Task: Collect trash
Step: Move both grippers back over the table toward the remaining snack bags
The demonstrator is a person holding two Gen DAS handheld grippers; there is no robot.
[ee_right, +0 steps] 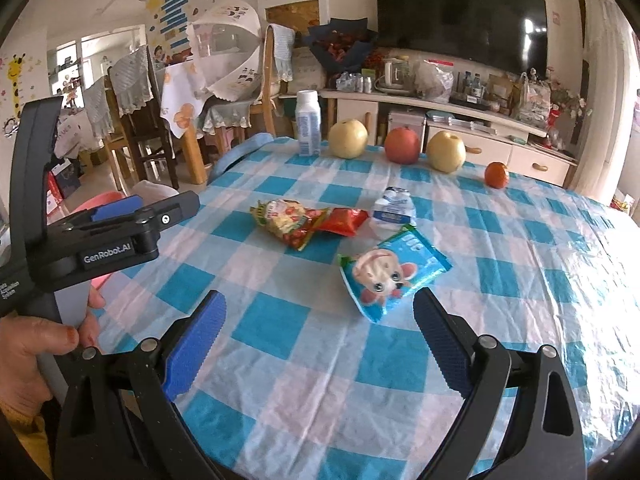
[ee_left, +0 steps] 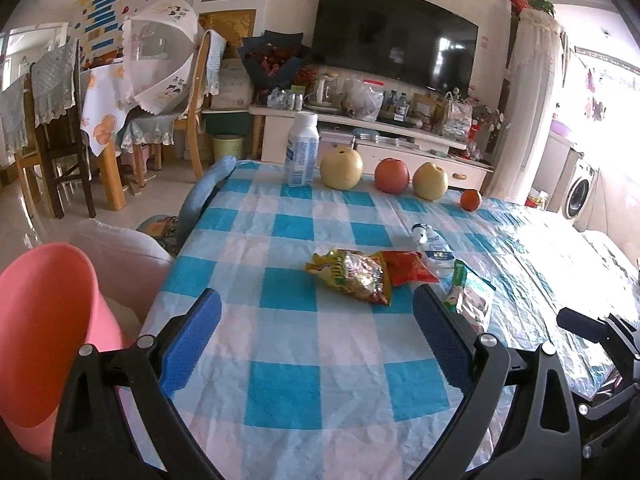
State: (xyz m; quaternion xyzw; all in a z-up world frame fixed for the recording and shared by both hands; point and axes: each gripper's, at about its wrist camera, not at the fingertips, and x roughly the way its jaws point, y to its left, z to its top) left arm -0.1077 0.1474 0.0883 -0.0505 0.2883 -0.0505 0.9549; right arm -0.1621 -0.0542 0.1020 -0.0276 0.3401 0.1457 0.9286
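Foil snack wrappers, light and crinkly, lay mid-table on the blue-checked tablecloth: yellow-red packet, red packet, blue cartoon-animal packet, crushed plastic bottle. Likely slippery; best pinched at a flat edge. Left gripper and right gripper both spread wide, empty. Pink bin beside table. Legible: "GenRobot.AI" on left gripper body
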